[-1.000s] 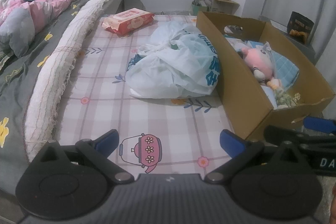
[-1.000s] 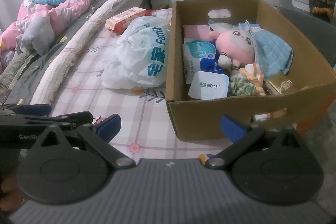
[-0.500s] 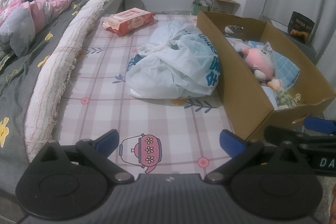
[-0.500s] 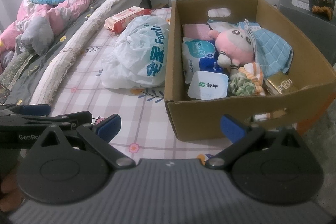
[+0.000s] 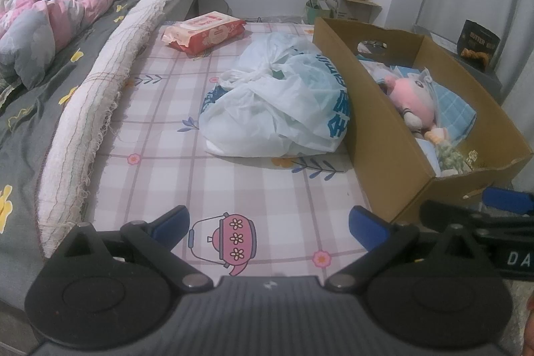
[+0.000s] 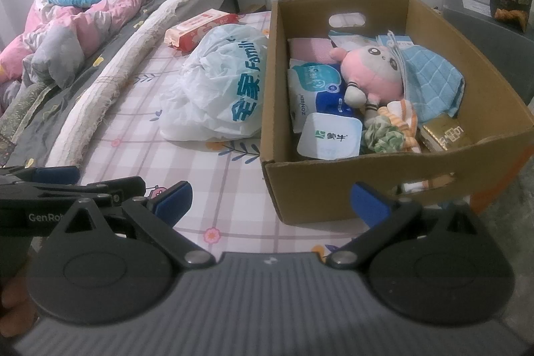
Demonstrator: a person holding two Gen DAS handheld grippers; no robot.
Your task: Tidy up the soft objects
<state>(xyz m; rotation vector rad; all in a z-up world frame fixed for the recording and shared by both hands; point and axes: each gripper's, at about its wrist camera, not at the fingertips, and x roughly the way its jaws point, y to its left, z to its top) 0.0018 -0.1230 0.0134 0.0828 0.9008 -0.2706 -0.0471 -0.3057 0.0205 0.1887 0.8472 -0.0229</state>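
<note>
**Soft goods: both grippers standing off, jaws apart**

The left gripper [image 5: 268,222] and right gripper [image 6: 270,199] are hovering low over the checked sheet [image 5: 160,135], side by side, jaws spread, holding nothing. The pink plush toy [image 6: 373,72], blue cloth [image 6: 430,79] and tissue packs are lying inside the cardboard box [image 6: 333,192]; the white plastic bag [image 5: 277,109] and wipes pack [image 5: 205,32] are lying outside it — a layout fitting either mid-sorting or a finished box. Any pick is calling for a forward reach.

Left gripper [image 5: 269,223] with black linkage arms, blue finger pads [image 5: 171,221], round black discs, silver pivot screws, ribbed grey body, right gripper [image 6: 269,203] of matching build, white lettering on each gripper's black side
</note>
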